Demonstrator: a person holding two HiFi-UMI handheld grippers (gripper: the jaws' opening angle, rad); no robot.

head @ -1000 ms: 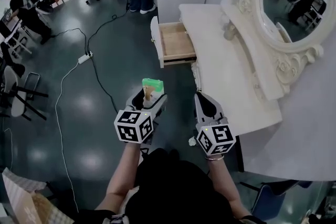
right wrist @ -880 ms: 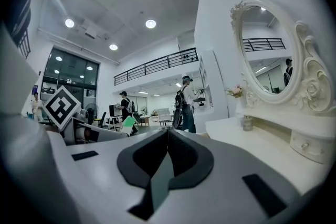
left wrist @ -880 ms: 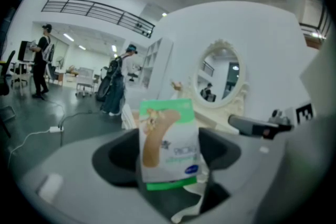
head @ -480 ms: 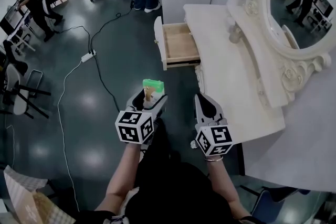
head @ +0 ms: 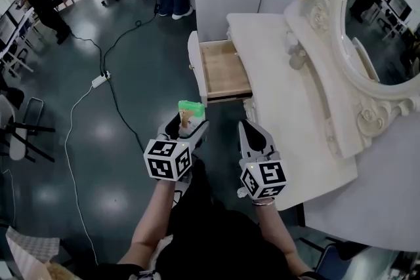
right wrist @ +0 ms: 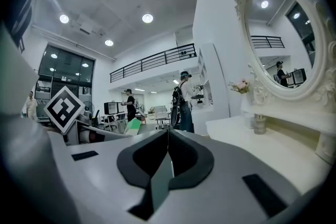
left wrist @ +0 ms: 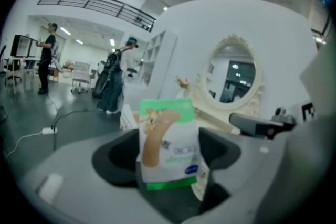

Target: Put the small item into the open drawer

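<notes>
Counted: two grey two-jaw tools, left tool (head: 189, 120) and right tool (head: 249, 126); one green-and-white flat packet (head: 190, 105). One white carved bench (head: 275, 75), one open wood-lined drawer (head: 225, 69), one oval white-framed mirror (head: 384, 16).

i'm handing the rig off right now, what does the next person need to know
Left gripper: shut on the small green-and-white packet, held upright.
Right gripper: shut, empty.
Drawer of the white dressing table is open, ahead of both grippers; nothing shows in it.
Done: packet is in hand.
Left: carry it forward over the drawer and release it inside.
</notes>
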